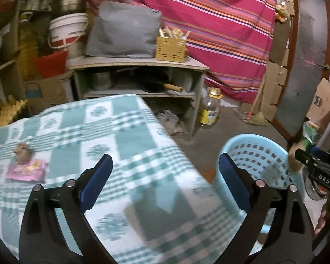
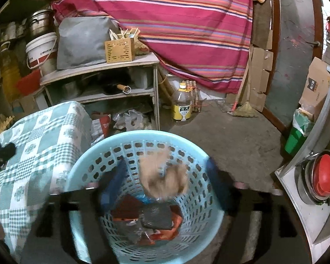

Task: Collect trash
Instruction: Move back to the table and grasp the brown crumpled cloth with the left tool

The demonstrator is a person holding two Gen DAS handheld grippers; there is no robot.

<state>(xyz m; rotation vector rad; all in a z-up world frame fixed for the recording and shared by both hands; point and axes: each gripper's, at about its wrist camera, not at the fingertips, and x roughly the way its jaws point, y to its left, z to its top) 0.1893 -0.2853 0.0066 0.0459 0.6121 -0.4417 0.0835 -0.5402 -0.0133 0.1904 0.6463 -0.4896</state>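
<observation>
Checked tablecloth (image 1: 121, 132) bore a pink wrapper (image 1: 27, 171) far left of our wide-open, empty left gripper (image 1: 165, 180); right gripper (image 2: 165, 173), also open, released crumpled paper (image 2: 162, 173) over the basket (image 2: 81, 167).

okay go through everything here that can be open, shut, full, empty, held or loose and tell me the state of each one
Left gripper: open, empty, over the checked green-and-white cloth.
Right gripper: open above the basket.
Crumpled tan paper wad: loose and blurred between the open fingers.
Light blue perforated plastic basket: upright, partly filled with wrappers.
Pink wrapper: lying on the cloth, uncollected.
Brown crumpled scrap: on the cloth, uncollected.
</observation>
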